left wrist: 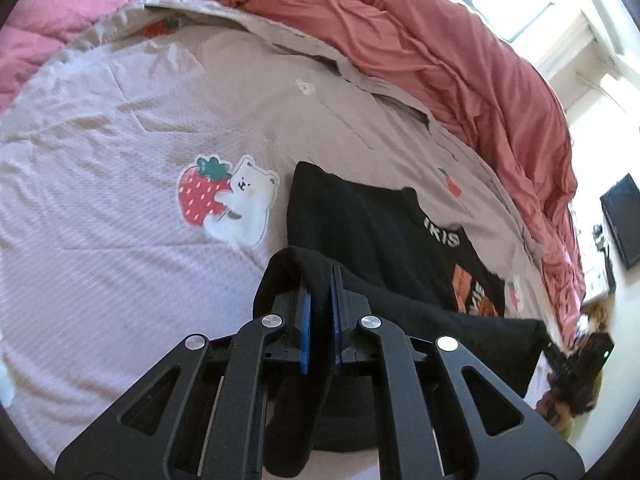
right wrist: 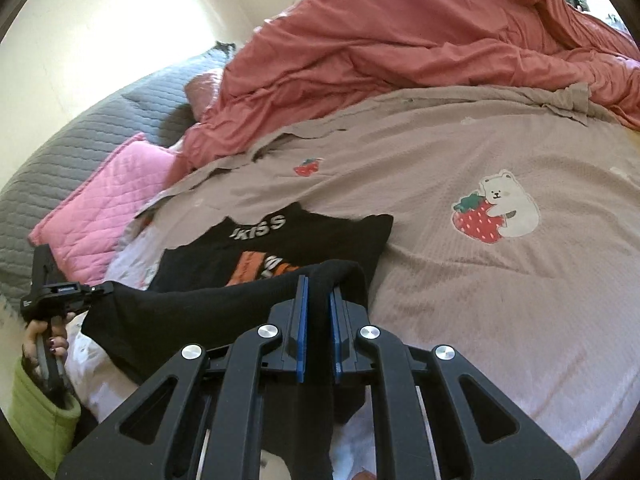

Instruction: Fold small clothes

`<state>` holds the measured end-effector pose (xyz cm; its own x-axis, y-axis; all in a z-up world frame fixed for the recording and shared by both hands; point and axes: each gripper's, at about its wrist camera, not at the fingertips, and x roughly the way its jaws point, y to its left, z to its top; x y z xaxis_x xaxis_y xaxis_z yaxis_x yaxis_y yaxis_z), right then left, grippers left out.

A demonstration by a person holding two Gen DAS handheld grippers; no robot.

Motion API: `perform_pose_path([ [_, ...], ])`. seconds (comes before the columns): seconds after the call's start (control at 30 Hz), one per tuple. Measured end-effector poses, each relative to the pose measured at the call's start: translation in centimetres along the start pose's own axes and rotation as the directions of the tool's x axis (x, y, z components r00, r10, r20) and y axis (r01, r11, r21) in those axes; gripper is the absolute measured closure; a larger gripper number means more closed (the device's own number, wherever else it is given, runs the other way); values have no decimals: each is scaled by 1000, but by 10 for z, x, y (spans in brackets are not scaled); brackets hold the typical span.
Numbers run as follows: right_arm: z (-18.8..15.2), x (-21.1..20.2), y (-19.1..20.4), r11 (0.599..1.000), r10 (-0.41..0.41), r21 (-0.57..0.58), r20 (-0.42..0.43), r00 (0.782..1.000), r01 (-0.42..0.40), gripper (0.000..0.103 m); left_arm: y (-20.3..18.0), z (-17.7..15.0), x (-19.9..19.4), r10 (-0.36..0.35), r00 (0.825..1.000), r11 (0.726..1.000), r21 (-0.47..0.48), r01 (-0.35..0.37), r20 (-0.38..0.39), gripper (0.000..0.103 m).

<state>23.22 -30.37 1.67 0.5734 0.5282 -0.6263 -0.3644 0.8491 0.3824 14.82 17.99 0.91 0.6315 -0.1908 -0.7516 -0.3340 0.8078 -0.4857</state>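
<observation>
A small black garment [left wrist: 372,232] with white letters and an orange print lies on the beige bed cover; it also shows in the right wrist view [right wrist: 280,244]. Its near edge is lifted off the bed and stretched between both grippers. My left gripper [left wrist: 320,280] is shut on one corner of that edge, with black cloth bunched between the blue pads. My right gripper [right wrist: 318,288] is shut on the other corner. The other gripper shows far right in the left wrist view [left wrist: 576,356] and far left in the right wrist view [right wrist: 60,296].
The beige cover [left wrist: 120,220] has a strawberry-and-bear patch [left wrist: 226,200], also in the right wrist view [right wrist: 494,210]. A rumpled red duvet [left wrist: 440,48] lies along the far side. A pink quilted pillow [right wrist: 104,204] and grey quilt [right wrist: 60,148] lie left.
</observation>
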Motion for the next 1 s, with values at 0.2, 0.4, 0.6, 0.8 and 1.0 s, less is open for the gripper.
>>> perform_pose_path([
  [0.2, -2, 44, -6, 993, -117, -4, -124, 985, 117, 94, 17, 4, 33, -13, 1000, 998, -67, 12, -15, 101],
  [0.4, -5, 37, 3, 987, -158, -38, -108, 981, 155, 89, 28, -10, 36, -61, 997, 997, -33, 63, 43, 98],
  [0.6, -9, 2, 29, 963, -236, -144, -28, 971, 229, 50, 27, -15, 18, -24, 995, 1000, 7, 23, 97, 80],
  [0.8, -53, -3, 108, 872, -168, -468, -18, 986, 140, 50, 30, -15, 0, 17, 987, 1000, 18, -20, 163, 75],
  [1.0, -117, 15, 180, 619, -153, -784, -49, 987, 57, 46, 36, -15, -11, 52, 979, 998, 16, -57, 198, 65],
])
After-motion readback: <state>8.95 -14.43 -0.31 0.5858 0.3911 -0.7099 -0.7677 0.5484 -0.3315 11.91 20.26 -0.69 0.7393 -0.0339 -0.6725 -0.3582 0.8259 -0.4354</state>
